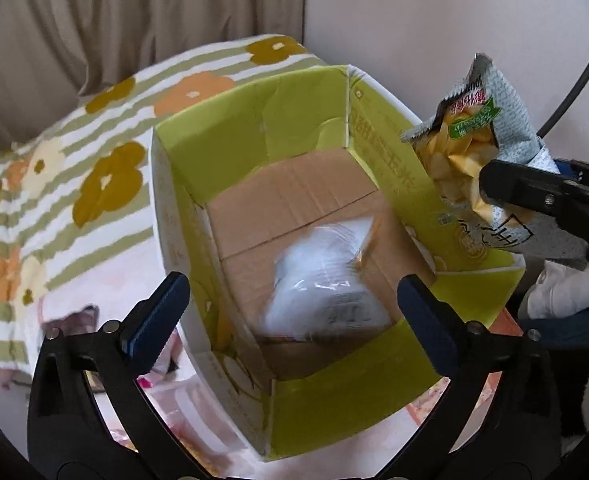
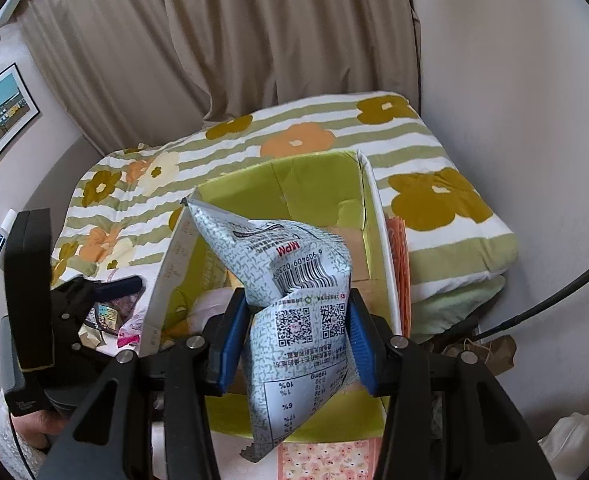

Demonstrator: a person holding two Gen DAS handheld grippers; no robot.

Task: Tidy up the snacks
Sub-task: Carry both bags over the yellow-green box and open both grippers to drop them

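1. The left gripper (image 1: 290, 312) stood with its fingers spread wide and nothing between the pads, poised over the open cardboard box (image 1: 378, 184). I judged that spread as a release: a pale, blurred snack packet (image 1: 326, 284) lay beneath it on the brown floor of the box, toward the near wall.

2. The right gripper (image 2: 292, 344) had its blue pads pressed onto the waist of a chip bag (image 2: 294, 300), pinching it so the foil creased inward. The bag was held upright by its middle, probably so it would hang free and go in end first.

3. In the left wrist view that same chip bag (image 1: 490, 140) hung just outside the box's right wall, above the rim, not yet inside. It seemed to be waiting there for room over the opening.

4. The box rested at the edge of a flowered, striped blanket (image 1: 74, 168), its flaps folded up and out of the way, which left the mouth clear for dropping items straight down.

5. One packet was in, one held at the rim.
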